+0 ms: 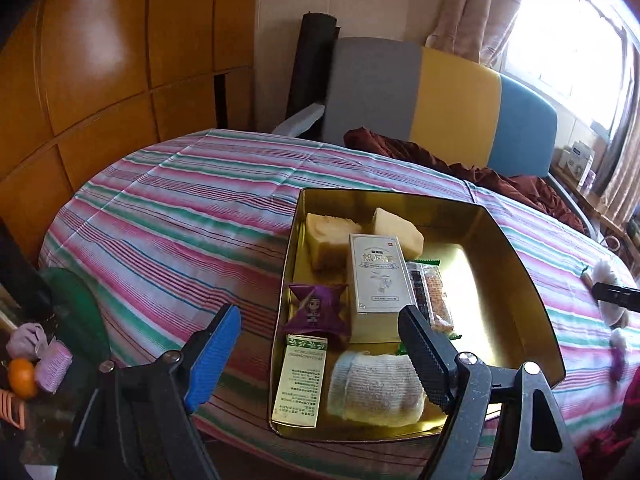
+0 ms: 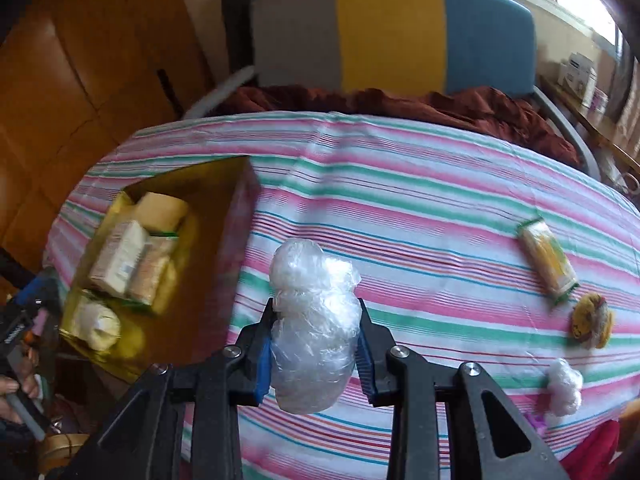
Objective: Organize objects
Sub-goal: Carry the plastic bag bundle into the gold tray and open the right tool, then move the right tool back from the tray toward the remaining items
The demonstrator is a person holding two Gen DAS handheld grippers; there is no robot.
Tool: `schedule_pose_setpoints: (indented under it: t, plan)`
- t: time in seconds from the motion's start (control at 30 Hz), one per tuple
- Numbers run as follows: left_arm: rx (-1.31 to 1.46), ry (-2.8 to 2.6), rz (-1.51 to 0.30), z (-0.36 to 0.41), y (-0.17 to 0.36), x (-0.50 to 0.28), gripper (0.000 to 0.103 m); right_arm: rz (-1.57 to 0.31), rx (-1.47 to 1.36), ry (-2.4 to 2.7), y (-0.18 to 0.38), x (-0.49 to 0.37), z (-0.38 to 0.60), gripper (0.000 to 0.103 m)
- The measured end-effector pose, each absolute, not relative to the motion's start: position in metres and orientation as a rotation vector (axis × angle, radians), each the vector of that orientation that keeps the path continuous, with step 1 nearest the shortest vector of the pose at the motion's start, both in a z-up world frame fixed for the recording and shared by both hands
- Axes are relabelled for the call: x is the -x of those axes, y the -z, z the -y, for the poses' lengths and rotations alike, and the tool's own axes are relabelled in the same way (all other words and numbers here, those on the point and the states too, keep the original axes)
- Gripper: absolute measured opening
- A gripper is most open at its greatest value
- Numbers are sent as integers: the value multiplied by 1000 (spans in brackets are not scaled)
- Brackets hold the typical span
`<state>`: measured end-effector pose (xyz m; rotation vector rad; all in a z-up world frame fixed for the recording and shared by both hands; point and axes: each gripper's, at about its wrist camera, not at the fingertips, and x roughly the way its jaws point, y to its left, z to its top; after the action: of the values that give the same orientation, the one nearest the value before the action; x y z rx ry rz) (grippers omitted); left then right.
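A gold tin box [image 1: 516, 248] sits on the striped table and holds two cake pieces [image 1: 332, 240], a white carton [image 1: 378, 276], a purple candy pack [image 1: 316, 312], a green-topped small box [image 1: 302, 380], a rolled cloth [image 1: 376, 390] and a snack bar [image 1: 438, 300]. My left gripper [image 1: 320, 350] is open and empty, low over the box's near left corner. My right gripper [image 2: 316, 344] is shut on a crumpled clear plastic bag [image 2: 314, 320], held above the cloth to the right of the box [image 2: 236, 208].
On the table's right side lie a yellow-green snack pack [image 2: 546, 260], a yellow plush toy [image 2: 592, 320] and a small white plastic wad [image 2: 564, 386]. A chair with a grey, yellow and blue back [image 2: 392, 32] and dark red cloth [image 2: 440, 104] stands behind the table. An orange [image 1: 22, 376] lies at the left.
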<state>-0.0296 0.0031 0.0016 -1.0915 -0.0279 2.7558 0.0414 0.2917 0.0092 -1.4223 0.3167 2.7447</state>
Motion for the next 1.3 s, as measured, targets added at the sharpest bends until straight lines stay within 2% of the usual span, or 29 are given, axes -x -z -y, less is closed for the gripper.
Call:
schedule_pose_setpoints:
  t: [0.13,0.27,0.43,0.47,0.53,0.63,0.77,0.83,0.93,1.3]
  plan:
    - [1092,-2752,48,-1,0,30,82,-233,1508,-2925,-11,-18,-212,33]
    - [1107,-2732,70,1,4,31,82,-116,1661,-2950,18,1,-153,33]
    - [1115,-2715,87,2,7,32,82,-65,1817,-2907,55,18,-123,35]
    - [1117,-2713,91,2,7,32,83,-81,1834,-2901,61,20,-122,35]
    - [1124,-2710,96,2,9,32,83,-164,1870,-2910,66,22,-120,43]
    - [1133,-2706,97,1,10,32,87,-251,1930,-2939,74,23,-115,49]
    - [1112,-2715,71,-4,8,29,88,-309,1917,-2947,78,19,-117,53]
    - [1095,-2729,38,-7,6,26,88,-321,1889,-2951,75,15,-121,63]
    - [1071,-2742,-3,-12,4,23,88,-332,1803,-2987,62,9,-128,72]
    - [1004,-2764,-89,-21,-3,15,88,-313,1615,-2974,33,-7,-154,74]
